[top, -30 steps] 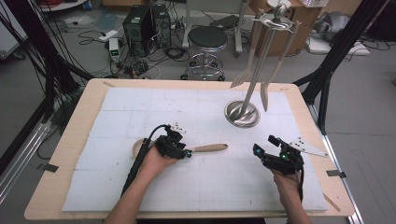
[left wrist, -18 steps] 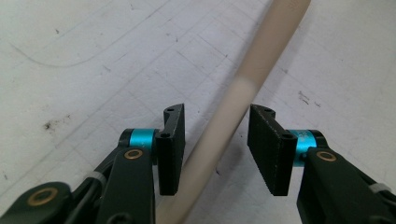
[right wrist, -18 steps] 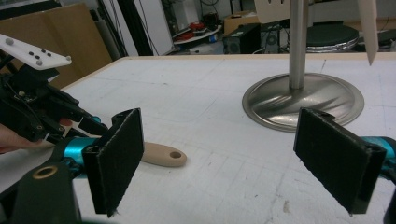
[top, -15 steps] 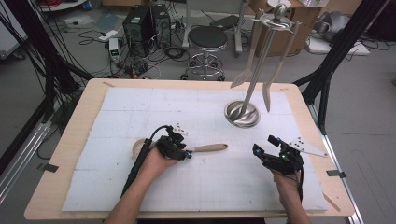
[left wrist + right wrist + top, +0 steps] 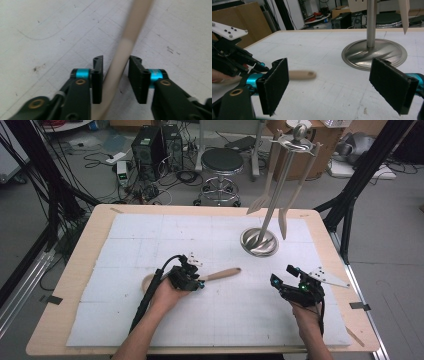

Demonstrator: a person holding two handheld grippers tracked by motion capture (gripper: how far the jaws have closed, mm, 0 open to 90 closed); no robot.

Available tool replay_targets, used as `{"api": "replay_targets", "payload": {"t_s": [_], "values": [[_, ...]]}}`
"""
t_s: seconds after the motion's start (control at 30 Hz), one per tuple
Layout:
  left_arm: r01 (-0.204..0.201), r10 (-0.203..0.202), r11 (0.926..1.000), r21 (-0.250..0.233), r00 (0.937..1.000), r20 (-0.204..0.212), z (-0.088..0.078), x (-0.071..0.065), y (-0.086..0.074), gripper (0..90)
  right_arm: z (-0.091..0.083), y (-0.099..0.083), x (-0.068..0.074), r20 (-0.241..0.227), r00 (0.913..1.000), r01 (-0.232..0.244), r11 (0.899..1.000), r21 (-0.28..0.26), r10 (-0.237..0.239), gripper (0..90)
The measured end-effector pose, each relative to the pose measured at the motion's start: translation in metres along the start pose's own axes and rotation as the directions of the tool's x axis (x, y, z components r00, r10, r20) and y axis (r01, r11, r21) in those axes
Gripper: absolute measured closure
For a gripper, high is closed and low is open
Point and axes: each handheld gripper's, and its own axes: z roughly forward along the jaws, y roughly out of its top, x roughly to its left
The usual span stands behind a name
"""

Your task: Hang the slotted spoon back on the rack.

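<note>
A: What stands between the jaws of the right gripper (image 5: pixel 337 87)?
B: Nothing; they stand wide apart over the white table (image 5: pixel 317 52).
A: And past them?
B: A wooden handle (image 5: pixel 302 75) pokes out just beyond the left jaw, its other end at the left gripper (image 5: pixel 257 68). Beyond the right jaw stands the steel rack base (image 5: pixel 374 53).

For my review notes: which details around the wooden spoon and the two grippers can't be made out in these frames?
- Wooden spoon: high view, the left hand and left gripper cover most of the bowl.
- Left gripper view: the handle is blurred and cut by the frame edges; pad contact unclear.
- Utensils on the stand: right gripper view, cropped at the top.
</note>
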Motion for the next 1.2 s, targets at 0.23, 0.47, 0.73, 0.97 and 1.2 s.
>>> {"api": "replay_targets", "payload": {"t_s": [0.23, 0.47, 0.73, 0.97, 1.2], "values": [[0.058, -0.058, 0.9982, 0.015, 0.9980, 0.023, -0.003, 0.007, -0.001, 76.6, 0.000, 0.000, -0.001, 0.000, 1.0000, -0.002, 1.000, -0.002, 0.002, 15.6], [0.048, -0.048, 0.9988, -0.007, 0.9988, 0.011, -0.002, 0.005, -0.004, 76.1, 0.000, 0.000, 0.000, -0.001, 1.0000, -0.002, 1.000, -0.002, 0.002, 15.6], [0.047, -0.046, 0.9983, -0.035, 0.9987, 0.021, 0.000, 0.005, -0.008, 75.4, 0.000, 0.000, 0.001, -0.005, 1.0000, 0.003, 1.000, 0.002, -0.003, 15.7], [0.044, -0.041, 0.9932, -0.108, 0.9988, 0.028, 0.000, 0.007, -0.019, 76.6, 0.001, 0.000, 0.001, -0.003, 1.0000, 0.006, 1.000, 0.000, -0.006, 15.7], [0.060, -0.056, 0.9924, -0.108, 0.9978, 0.037, -0.001, 0.008, -0.019, 77.7, 0.002, -0.001, 0.001, 0.000, 1.0000, 0.003, 1.000, 0.006, -0.003, 15.7]]}}
